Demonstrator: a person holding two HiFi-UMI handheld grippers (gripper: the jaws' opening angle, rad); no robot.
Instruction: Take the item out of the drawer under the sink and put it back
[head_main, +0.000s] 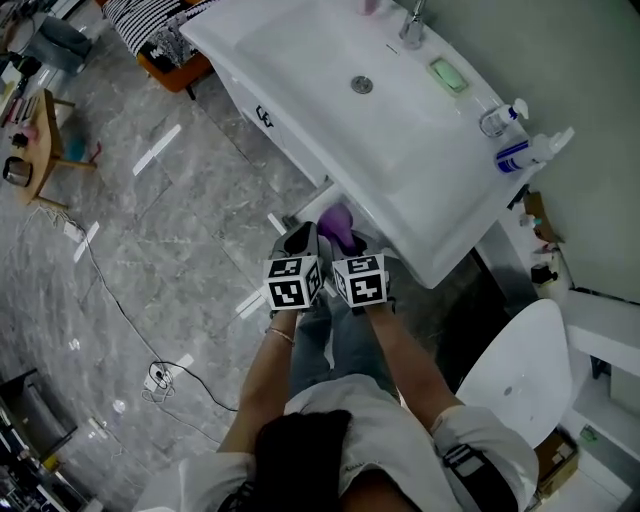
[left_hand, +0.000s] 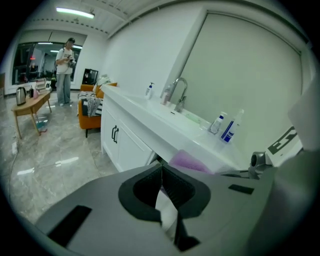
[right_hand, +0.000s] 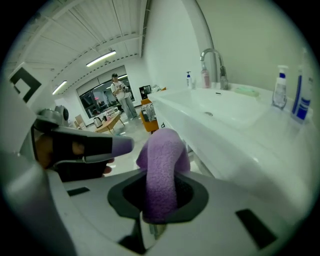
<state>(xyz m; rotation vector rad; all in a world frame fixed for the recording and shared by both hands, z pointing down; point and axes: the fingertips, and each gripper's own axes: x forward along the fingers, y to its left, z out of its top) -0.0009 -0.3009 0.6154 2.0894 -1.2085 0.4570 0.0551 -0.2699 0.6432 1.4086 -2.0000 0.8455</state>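
Observation:
A purple fuzzy cloth (right_hand: 162, 165) stands up out of my right gripper (right_hand: 161, 192), which is shut on its lower end. In the head view the cloth (head_main: 340, 222) shows just ahead of both marker cubes, at the front edge of the white sink cabinet (head_main: 300, 150). A dark gap (head_main: 303, 212) opens under the counter there; the drawer itself is mostly hidden. My left gripper (left_hand: 161, 172) is beside the right one, its pads pressed together with nothing between them. In its view the cloth (left_hand: 189, 161) lies just beyond it, to the right.
The basin (head_main: 370, 95) carries a faucet (head_main: 412, 28), a green soap (head_main: 449, 75) and blue-white bottles (head_main: 525, 152). A toilet (head_main: 520, 365) stands at the right. An orange chair (head_main: 172, 62) and a wooden table (head_main: 40, 140) are at the far left. A cable (head_main: 160, 375) lies on the floor.

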